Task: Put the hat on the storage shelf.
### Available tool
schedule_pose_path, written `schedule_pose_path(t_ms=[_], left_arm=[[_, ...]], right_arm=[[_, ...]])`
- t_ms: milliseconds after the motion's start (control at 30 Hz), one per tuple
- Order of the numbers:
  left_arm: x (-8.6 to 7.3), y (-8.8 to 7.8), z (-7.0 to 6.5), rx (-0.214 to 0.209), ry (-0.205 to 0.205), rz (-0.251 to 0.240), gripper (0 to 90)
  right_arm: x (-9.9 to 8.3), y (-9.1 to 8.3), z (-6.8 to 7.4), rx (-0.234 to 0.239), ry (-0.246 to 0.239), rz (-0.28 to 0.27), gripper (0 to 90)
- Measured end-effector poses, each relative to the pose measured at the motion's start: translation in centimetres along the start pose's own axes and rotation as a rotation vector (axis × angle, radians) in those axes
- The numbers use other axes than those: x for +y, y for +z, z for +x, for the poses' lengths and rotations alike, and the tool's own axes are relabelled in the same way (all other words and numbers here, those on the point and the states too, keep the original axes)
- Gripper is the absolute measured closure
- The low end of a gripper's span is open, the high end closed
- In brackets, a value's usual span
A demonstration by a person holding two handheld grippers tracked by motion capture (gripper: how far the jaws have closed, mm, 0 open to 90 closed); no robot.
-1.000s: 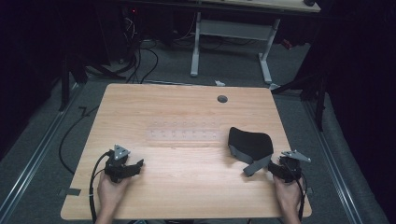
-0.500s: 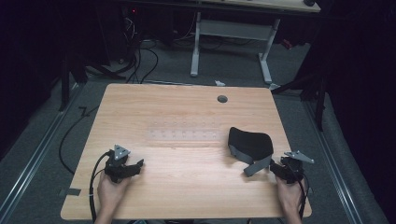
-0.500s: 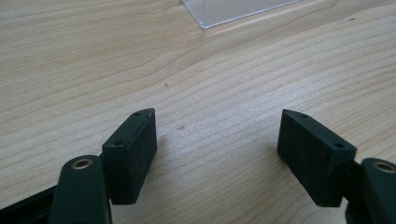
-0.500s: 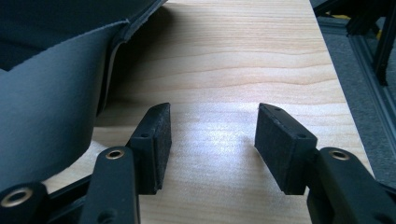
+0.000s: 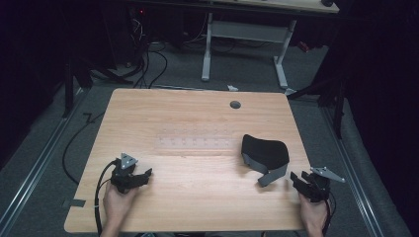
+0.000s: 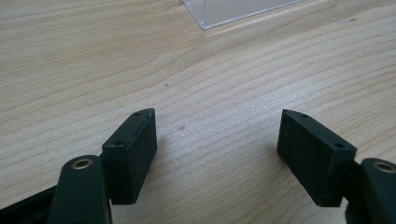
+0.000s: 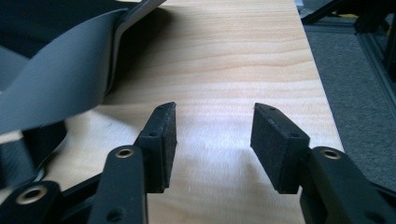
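Right claw [image 5: 300, 178] sits at the near right corner of the counter [image 5: 197, 207], half-wide with nothing between the pads, and its jaws have just been closing on air. What it faces is the black cap [image 5: 265, 150], which lies on the right half of the counter, just ahead and to the left of that claw, apart from it and not touching. A grey strap [image 5: 271, 175] hangs off the cap's near side and points back toward the right claw, so the strap end is the closest part to reach. In the right gripper view the strap [image 7: 56, 84] runs off to the left of the pads [image 7: 163, 140], with bare wood straight ahead between them, so the claw would likely have to swing left to line up. The cap's long axis looks roughly across the counter, tilted a bit. Left claw [image 5: 141, 176] rests on the near left part of the counter, wide and empty, well apart from the cap; a clear plastic sheet [image 5: 195, 143] lies mid-counter between the two sides. Right hand is plainly the nearer one.
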State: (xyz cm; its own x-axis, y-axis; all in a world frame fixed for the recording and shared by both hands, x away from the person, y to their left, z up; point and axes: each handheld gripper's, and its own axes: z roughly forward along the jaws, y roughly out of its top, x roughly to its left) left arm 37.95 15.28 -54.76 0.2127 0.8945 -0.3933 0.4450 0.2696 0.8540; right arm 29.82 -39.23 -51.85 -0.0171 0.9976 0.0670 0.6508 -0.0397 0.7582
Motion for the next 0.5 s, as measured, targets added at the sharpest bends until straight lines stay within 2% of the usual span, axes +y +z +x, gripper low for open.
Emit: schedule_pose_path(t_ms=[167, 300, 367, 500], left_arm=[[0.0, 0.0, 0.0, 0.001, -0.002, -0.001, 29.0], [0.0, 0.0, 0.0, 0.001, -0.002, -0.002, 29.0], [0.0, 0.0, 0.0, 0.001, -0.002, -0.002, 29.0], [0.0, 0.0, 0.0, 0.002, -0.002, -0.003, 29.0]], right_arm=[[-0.8, -1.4, -0.4, 0.041, 0.026, 0.005, 53.3], [-1.3, -2.4, -0.1, 0.055, 0.018, -0.005, 53.4], [-1.6, -3.2, 0.5, 0.079, 0.006, -0.027, 53.2], [-1.4, -3.8, 1.3, 0.118, -0.014, -0.047, 52.5]])
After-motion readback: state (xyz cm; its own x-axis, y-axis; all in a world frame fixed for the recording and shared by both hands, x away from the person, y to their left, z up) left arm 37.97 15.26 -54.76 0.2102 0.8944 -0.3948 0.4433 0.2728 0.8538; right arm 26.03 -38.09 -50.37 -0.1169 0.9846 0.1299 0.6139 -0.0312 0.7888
